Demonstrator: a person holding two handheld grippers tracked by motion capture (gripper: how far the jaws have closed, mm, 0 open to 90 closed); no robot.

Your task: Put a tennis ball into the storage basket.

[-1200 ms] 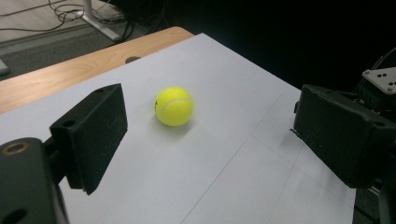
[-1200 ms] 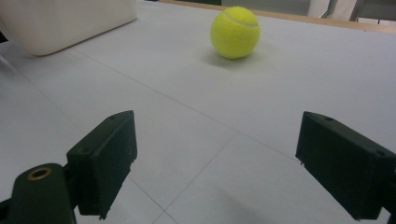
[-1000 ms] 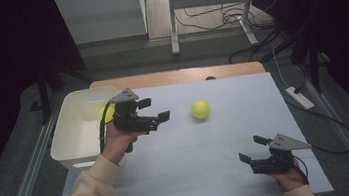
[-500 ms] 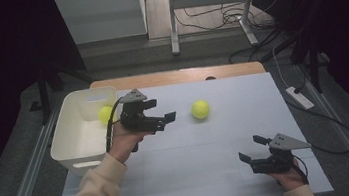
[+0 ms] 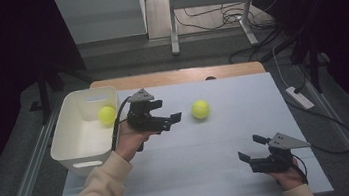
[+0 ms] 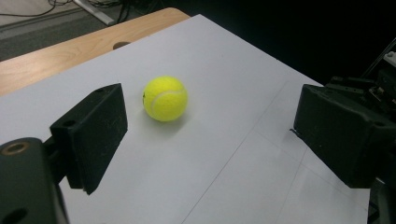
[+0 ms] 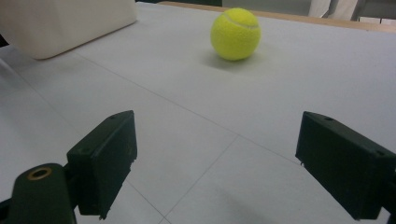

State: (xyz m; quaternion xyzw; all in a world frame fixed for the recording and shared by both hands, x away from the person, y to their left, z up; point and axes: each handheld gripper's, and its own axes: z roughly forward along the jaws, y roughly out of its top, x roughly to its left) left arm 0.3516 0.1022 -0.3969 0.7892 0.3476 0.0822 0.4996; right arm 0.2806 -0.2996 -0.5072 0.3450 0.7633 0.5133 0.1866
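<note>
Near the front right corner of the white surface (image 5: 212, 174), the right hand-held gripper (image 5: 252, 150) rests low in the person's hand, its jaws standing wide apart with nothing between them. In the right gripper view the bare surface runs between those jaws, and a tennis ball (image 7: 235, 33) lies well beyond them.

Farther in, toward the left side of the surface, the left hand-held gripper (image 5: 171, 121) is held above the board in the person's left hand (image 5: 130, 139), a cream sleeve (image 5: 96, 193) coming in from the front edge. Its jaws are apart and grip nothing; they point toward the tennis ball (image 5: 200, 109), which sits on the surface just beyond the fingertips, apart from them, around the middle of the far half. In the left gripper view the ball (image 6: 165, 98) lies beyond the jaws, nearer the left one.

At the far left edge stands a white plastic bin (image 5: 74, 140), with a second tennis ball (image 5: 106, 115) inside near its far right corner.
</note>
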